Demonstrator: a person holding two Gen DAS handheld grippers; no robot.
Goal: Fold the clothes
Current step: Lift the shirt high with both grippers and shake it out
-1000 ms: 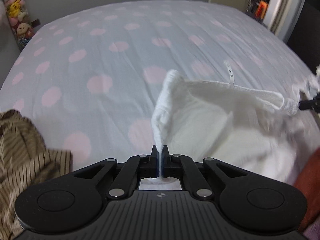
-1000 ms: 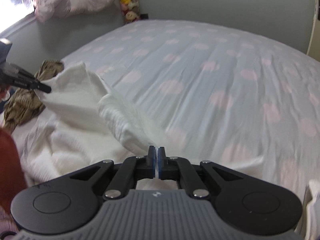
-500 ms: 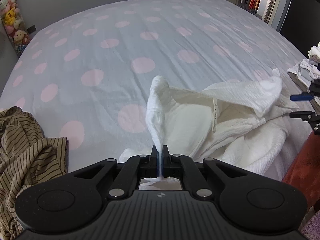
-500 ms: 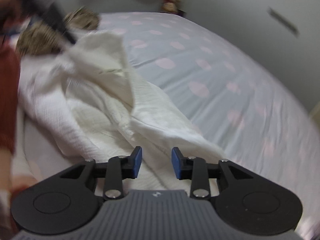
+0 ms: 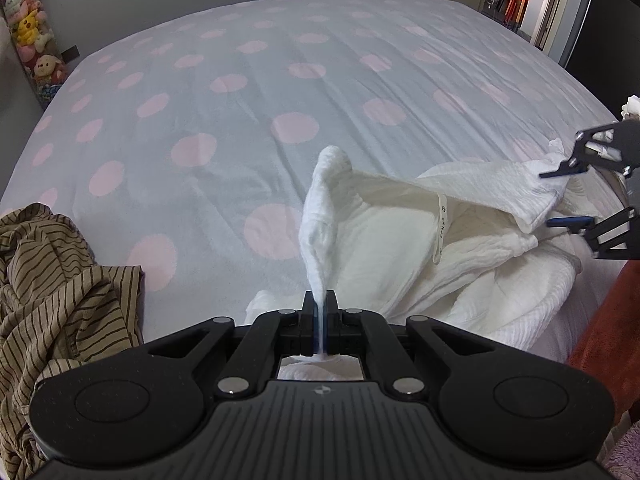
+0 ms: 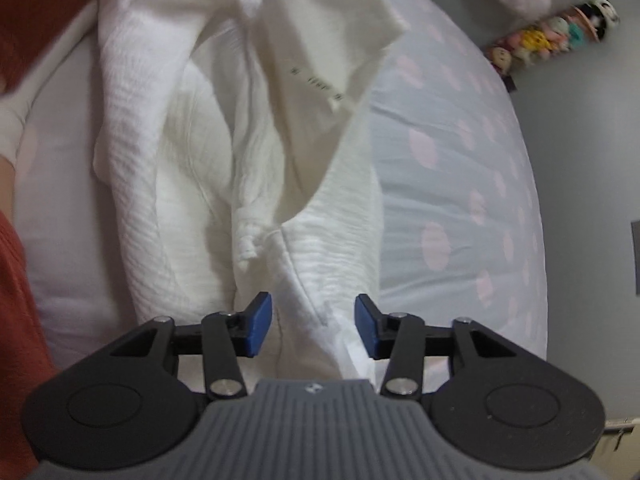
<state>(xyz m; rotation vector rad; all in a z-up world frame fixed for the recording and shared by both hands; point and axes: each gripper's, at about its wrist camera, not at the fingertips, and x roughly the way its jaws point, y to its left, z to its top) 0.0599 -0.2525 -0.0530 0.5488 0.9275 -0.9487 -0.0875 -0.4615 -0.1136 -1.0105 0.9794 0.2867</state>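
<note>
Left gripper (image 5: 320, 316): I have it clenched on a pinch of the white garment (image 5: 460, 248); the jaws are pressed together with a thin ridge of cloth between them, and the cloth rises from the tips in a narrow upright peak.

Right gripper (image 6: 314, 324): I hold it with the jaws spread wide; a twisted fold of the white garment (image 6: 280, 160) runs between the blue pads (image 6: 258, 322) and I cannot tell whether either pad touches it. In the left view the right gripper (image 5: 560, 196) shows at the right edge, its two fingers apart around a corner of the cloth.

White garment: it lies crumpled on the near right part of the bed, partly lifted at my left gripper, with folds heaped toward the right edge.

Label (image 5: 439, 228): a narrow white strip with small dark print, hanging on the inside of the garment between my two grippers.

Bed sheet (image 5: 280, 80): pale blue-grey with pink dots, under the garment.

Striped garment (image 5: 52, 280): brown with dark stripes, bunched at the near left, apart from the white one.

Plush toys (image 5: 30, 36): stacked in a column by the far left wall.

Red cloth (image 5: 608, 312): at the right edge, just beside the white garment.
</note>
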